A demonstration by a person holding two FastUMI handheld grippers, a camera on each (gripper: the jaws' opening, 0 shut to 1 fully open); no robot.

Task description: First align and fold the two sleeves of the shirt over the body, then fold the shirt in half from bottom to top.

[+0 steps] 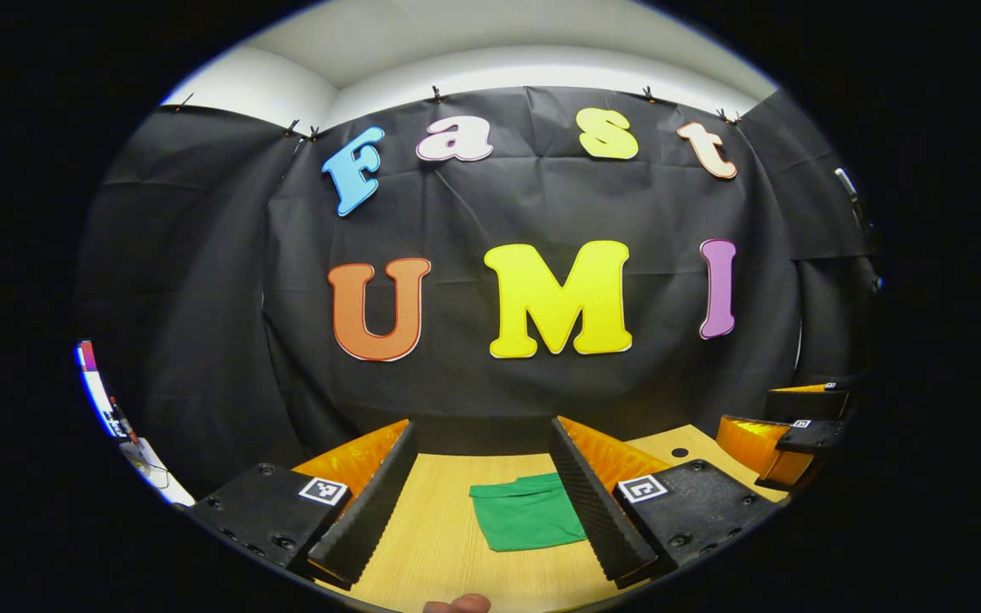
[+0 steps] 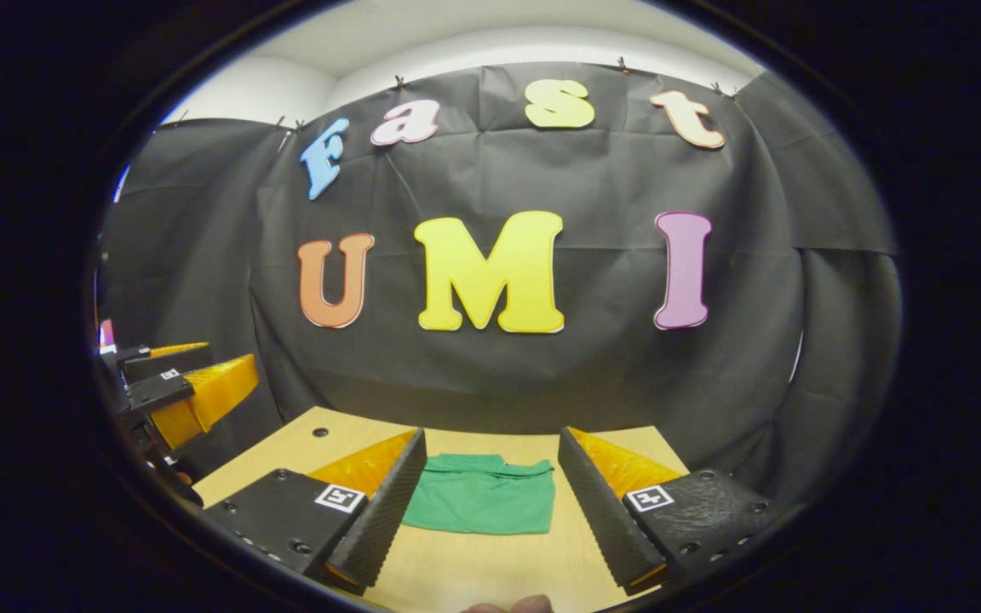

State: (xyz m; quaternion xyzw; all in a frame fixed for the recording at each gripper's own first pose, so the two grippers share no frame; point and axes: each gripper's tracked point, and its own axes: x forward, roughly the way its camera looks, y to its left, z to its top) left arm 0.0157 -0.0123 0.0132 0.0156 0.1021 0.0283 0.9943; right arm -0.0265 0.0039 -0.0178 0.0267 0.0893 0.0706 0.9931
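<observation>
Wooden table [image 2: 490, 570] under folded green shirt [image 2: 482, 504]

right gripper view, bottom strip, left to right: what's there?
Other gripper at the far left edge → this gripper's left finger → folded green shirt on the wooden table → this gripper's right finger. Both grippers open, holding nothing.

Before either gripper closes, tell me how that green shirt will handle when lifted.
The green shirt looks like thin soft cloth, so probably floppy and light. It lies folded flat on the wooden table, so its layers may slip apart or unfold if pinched at one edge.
</observation>
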